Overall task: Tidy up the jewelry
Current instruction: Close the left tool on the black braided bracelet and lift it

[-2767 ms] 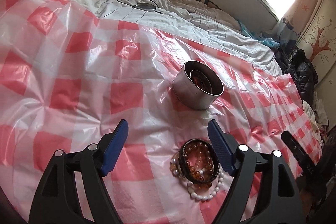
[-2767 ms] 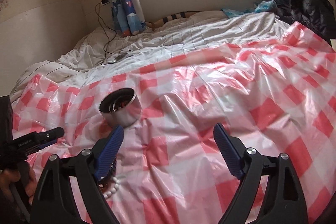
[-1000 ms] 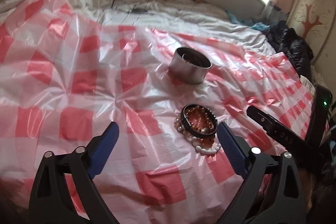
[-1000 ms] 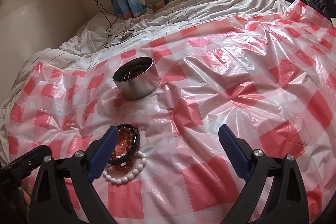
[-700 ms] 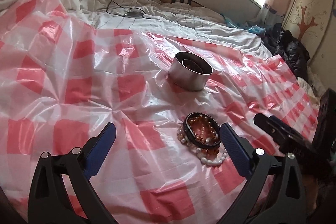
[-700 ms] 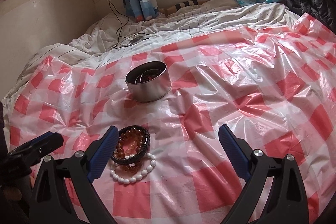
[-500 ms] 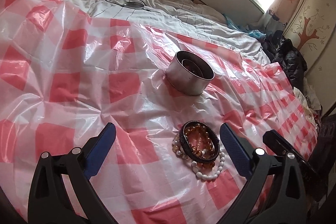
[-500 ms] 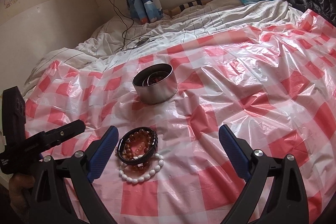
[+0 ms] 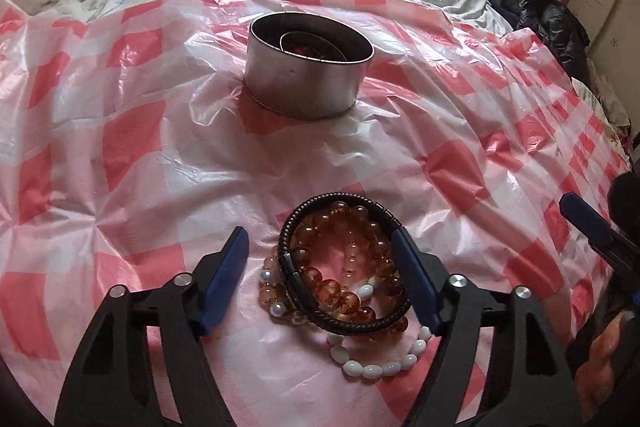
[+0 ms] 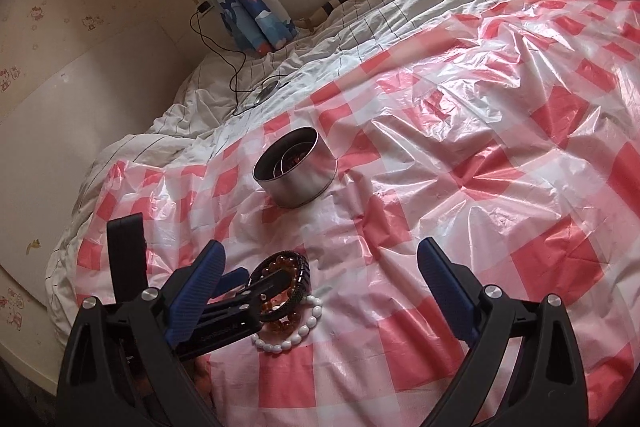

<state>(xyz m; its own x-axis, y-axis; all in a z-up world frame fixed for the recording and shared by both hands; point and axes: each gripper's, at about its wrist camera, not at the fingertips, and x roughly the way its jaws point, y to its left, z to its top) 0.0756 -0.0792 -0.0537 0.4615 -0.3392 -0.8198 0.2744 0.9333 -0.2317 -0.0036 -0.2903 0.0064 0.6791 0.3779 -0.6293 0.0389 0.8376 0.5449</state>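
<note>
A pile of bracelets lies on the red-and-white checked plastic sheet [image 9: 132, 155]: a black braided bracelet [image 9: 296, 227], an amber bead bracelet [image 9: 340, 299] and a white bead bracelet [image 9: 376, 371]. My left gripper [image 9: 320, 267] straddles the pile low over the sheet, its jaws closing. The right blue pad [image 9: 412, 275] is at the black bracelet's edge and the left pad stands clear of the beads. Beyond the pile stands a round metal tin [image 9: 304, 83] with jewelry inside. My right gripper [image 10: 320, 291] hovers open to the right of the pile [image 10: 296, 267], holding nothing.
Rumpled white bedding [image 10: 360, 39] with a black cable and a small round device [image 10: 268, 91] lies behind the sheet. A curtain [image 10: 248, 3] hangs at the wall. Dark clothes [image 9: 552, 19] are heaped at the far right. A person's hand [image 9: 600, 359] shows at the right edge.
My left gripper has dropped forward onto the bracelet pile and its jaws have narrowed around it. The right wrist view has tilted, and the left gripper now reaches further into it.
</note>
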